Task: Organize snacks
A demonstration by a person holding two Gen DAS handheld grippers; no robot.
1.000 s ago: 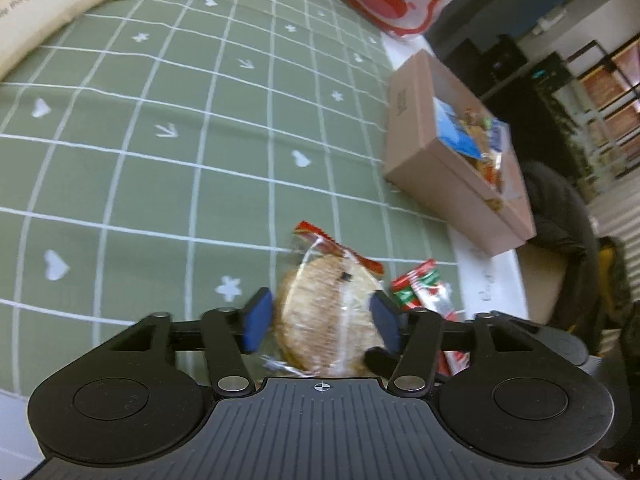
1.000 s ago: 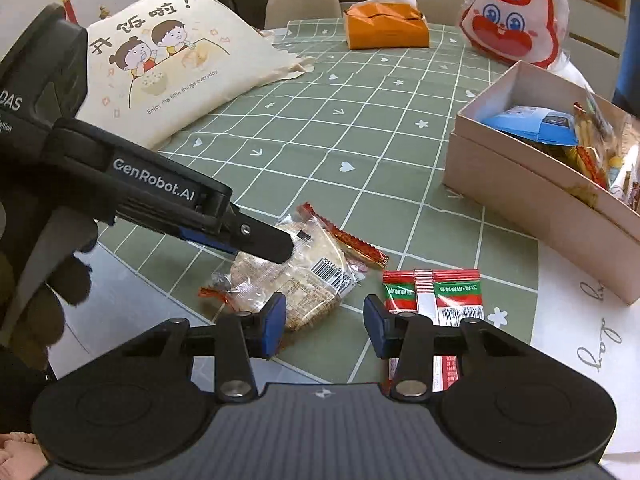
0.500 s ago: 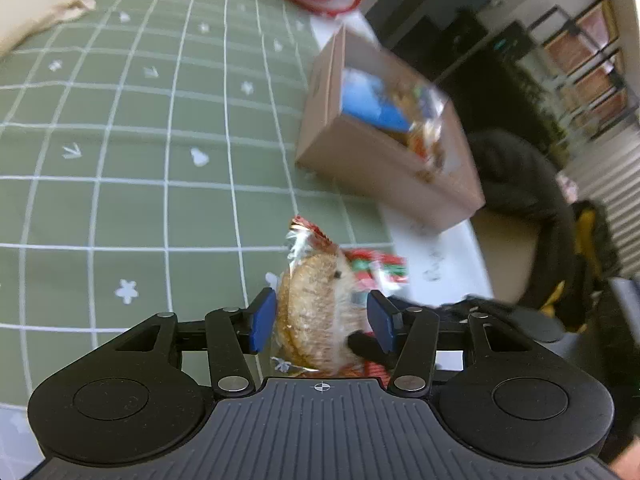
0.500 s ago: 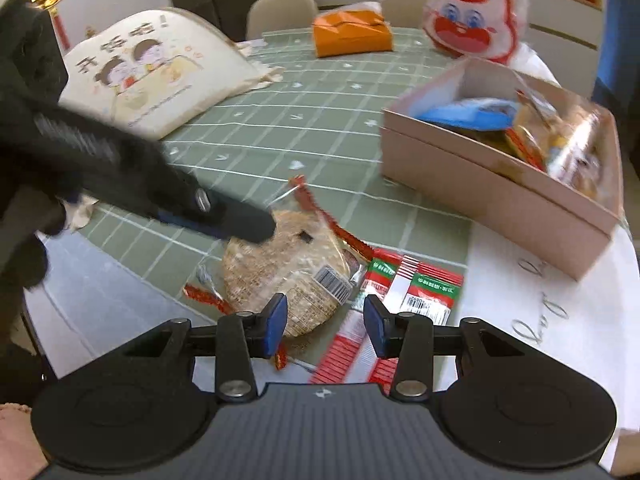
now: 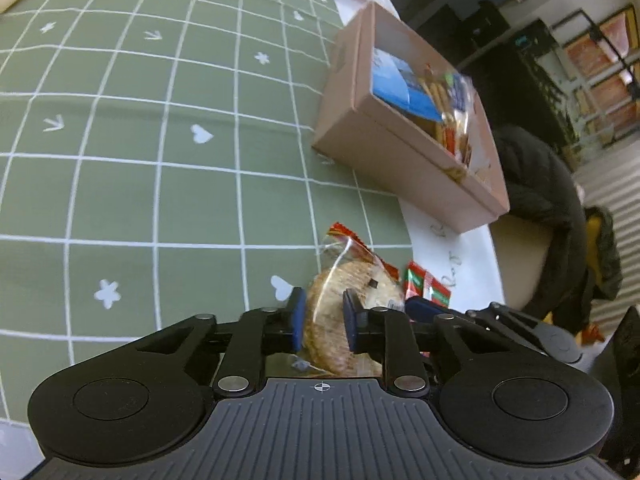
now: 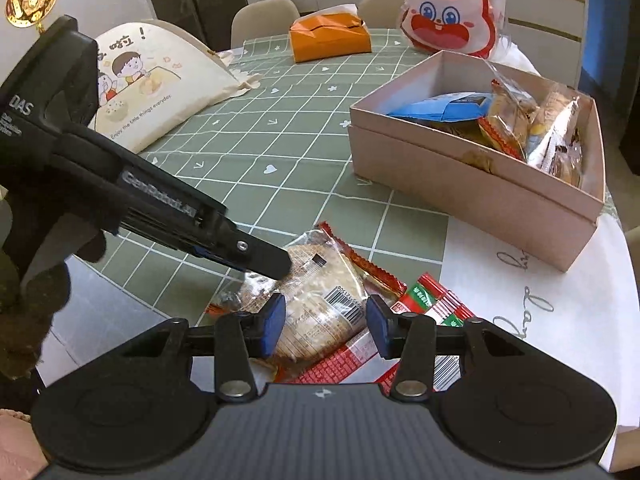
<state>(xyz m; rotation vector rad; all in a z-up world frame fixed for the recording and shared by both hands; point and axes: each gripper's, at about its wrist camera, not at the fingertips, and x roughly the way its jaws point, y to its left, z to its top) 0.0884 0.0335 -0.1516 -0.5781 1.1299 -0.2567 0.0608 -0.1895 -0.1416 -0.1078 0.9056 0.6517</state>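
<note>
A round rice cracker in a clear packet with red ends (image 5: 352, 284) stands tilted between the blue pads of my left gripper (image 5: 325, 320), whose jaws are closing and press on it. In the right wrist view the left gripper (image 6: 272, 264) reaches in from the left onto the same packet (image 6: 320, 300). My right gripper (image 6: 326, 324) hovers just over the packet's near end with its jaws opening and its pads not touching it. Red and green sachets (image 6: 432, 304) lie beside the cracker. The pink cardboard box (image 6: 460, 188) with several snacks stands at the right.
A cartoon-printed cloth bag (image 6: 160, 84) lies at the left, an orange pouch (image 6: 330, 36) and a rabbit-face bag (image 6: 452, 12) at the far side. The green checked tablecloth (image 5: 160, 160) ends at a white border near the box. A dark jacket (image 5: 540, 208) hangs beyond the table's edge.
The left gripper's jaws have narrowed onto the cracker packet, which now stands more on edge. The right gripper has come closer over the packet and the sachets.
</note>
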